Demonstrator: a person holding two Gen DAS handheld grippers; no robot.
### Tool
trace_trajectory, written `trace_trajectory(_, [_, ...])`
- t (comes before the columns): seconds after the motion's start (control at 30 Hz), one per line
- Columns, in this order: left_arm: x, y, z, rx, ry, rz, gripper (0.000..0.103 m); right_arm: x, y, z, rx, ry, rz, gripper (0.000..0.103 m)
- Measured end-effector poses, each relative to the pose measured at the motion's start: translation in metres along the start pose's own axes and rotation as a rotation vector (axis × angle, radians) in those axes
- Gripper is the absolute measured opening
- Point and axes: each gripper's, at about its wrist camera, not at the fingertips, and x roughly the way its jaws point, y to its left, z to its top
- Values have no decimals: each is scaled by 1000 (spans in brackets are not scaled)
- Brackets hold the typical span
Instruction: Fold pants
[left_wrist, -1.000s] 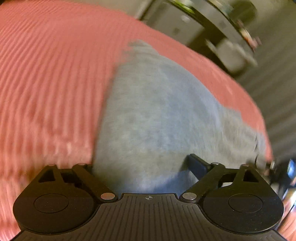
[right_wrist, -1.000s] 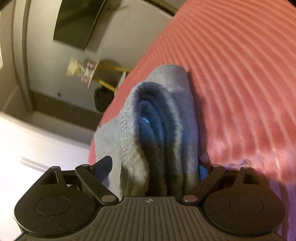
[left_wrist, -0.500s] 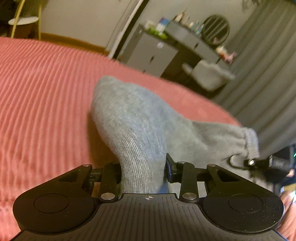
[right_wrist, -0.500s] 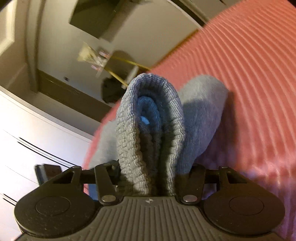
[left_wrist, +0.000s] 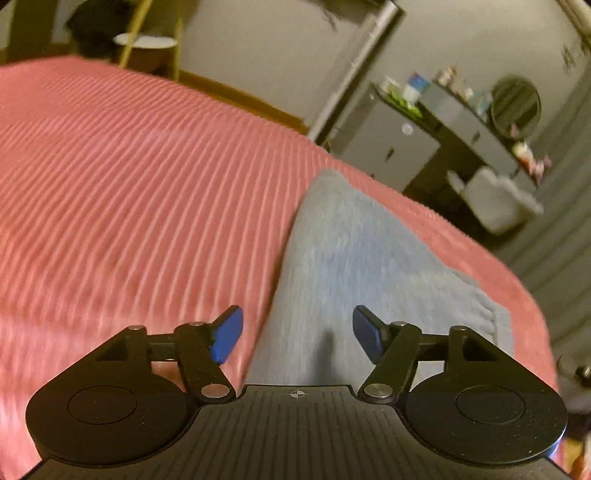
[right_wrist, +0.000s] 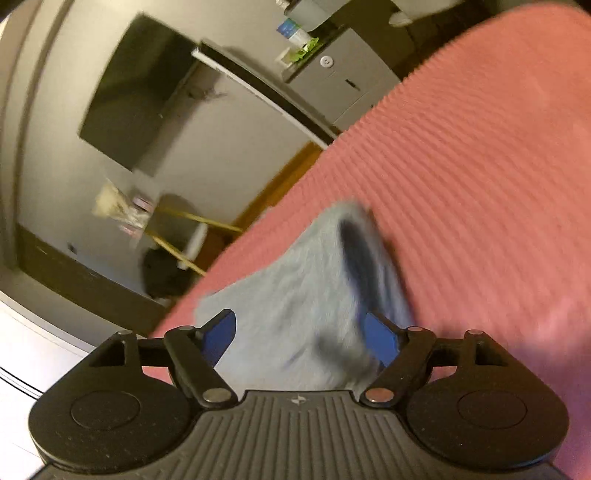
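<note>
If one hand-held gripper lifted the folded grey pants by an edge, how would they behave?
The grey pants look like soft knit, so they would probably droop rather than stay flat. Stacked layers show at the open end, so the fold would likely come apart. The ribbed pink bedcover may resist sliding.

left gripper (left_wrist: 297, 334) body: black, matte, ribbed central plate with a small round crosshair mark
left gripper linkage: two round discs, angular black arms, silver pivot screws
left gripper fingers (left_wrist: 226, 338): blue pads on black
right gripper (right_wrist: 300, 338) body: same black ribbed plate, small star-like mark
right gripper fingers (right_wrist: 218, 336): blue pads, silver screws at the pivots
</note>
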Motion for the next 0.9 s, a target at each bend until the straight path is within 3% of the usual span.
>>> trace_trajectory(0.1, [-16,8,-31,-57,-9,-1,73,-2,2,-32,-15,-5,-11,78])
trace_trajectory(0.2, [-28,14,-53,-93,-15,-6,72,15,-7,-41,95,-17,-41,61])
trace_trajectory(0.27, [-35,16,-59,-114,-41,-25,72,14,-6,-41,125,-53,-23,44])
trace_trajectory(0.37, [-26,7,-50,-153,-32,-75,73,8,-3,-36,152,-74,-34,43])
trace_trajectory(0.5, [-5,14,-47,-264,38,-203,73,27,-2,-41,172,-17,-71,43])
trace_trajectory(0.7, [24,34,-46,-418,71,-210,70,51,-12,-47,303,-69,-30,50])
trace_trajectory(0.73, [24,37,-43,-446,63,-223,70,54,-13,-48,302,-72,-32,46])
trace_trajectory(0.77, [24,40,-41,-470,53,-233,68,58,-12,-48,291,-71,-47,35])
trace_trajectory(0.83, [27,45,-36,-499,51,-242,67,63,-4,-47,223,-71,-136,23])
trace_trajectory(0.9, [32,53,-34,-512,67,-238,67,66,3,-49,175,-79,-170,23])
